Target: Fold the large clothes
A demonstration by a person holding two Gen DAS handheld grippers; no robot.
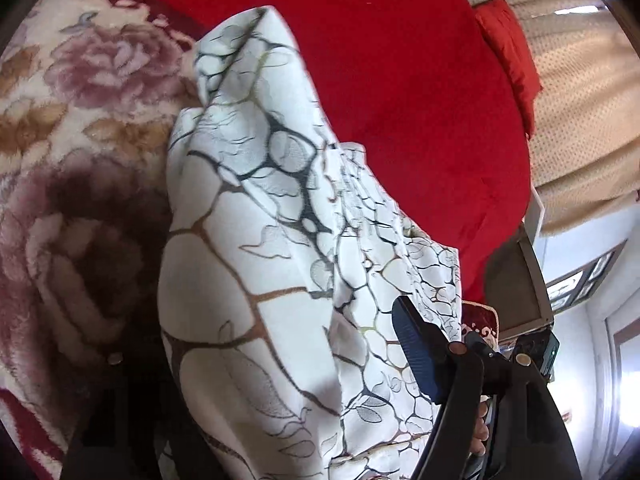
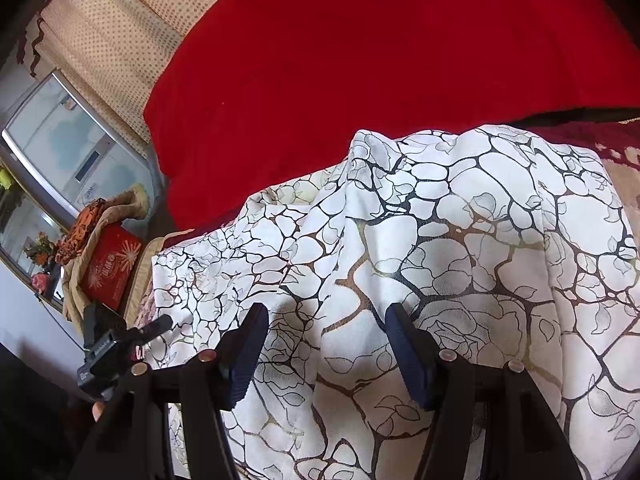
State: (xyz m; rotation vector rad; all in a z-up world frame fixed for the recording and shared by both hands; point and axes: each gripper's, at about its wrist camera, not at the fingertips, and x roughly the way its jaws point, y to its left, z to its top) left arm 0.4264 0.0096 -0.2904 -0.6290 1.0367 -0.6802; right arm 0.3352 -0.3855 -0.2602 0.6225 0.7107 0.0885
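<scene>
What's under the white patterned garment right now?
The white patterned garment lies on a floral blanket, with a red cover behind it. Anything directly beneath the cloth is hidden.

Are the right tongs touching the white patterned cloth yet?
Cannot tell. In the right wrist view the right tongs stand open over the white patterned cloth, which shows between both fingers, but no contact or gap shows plainly.
</scene>
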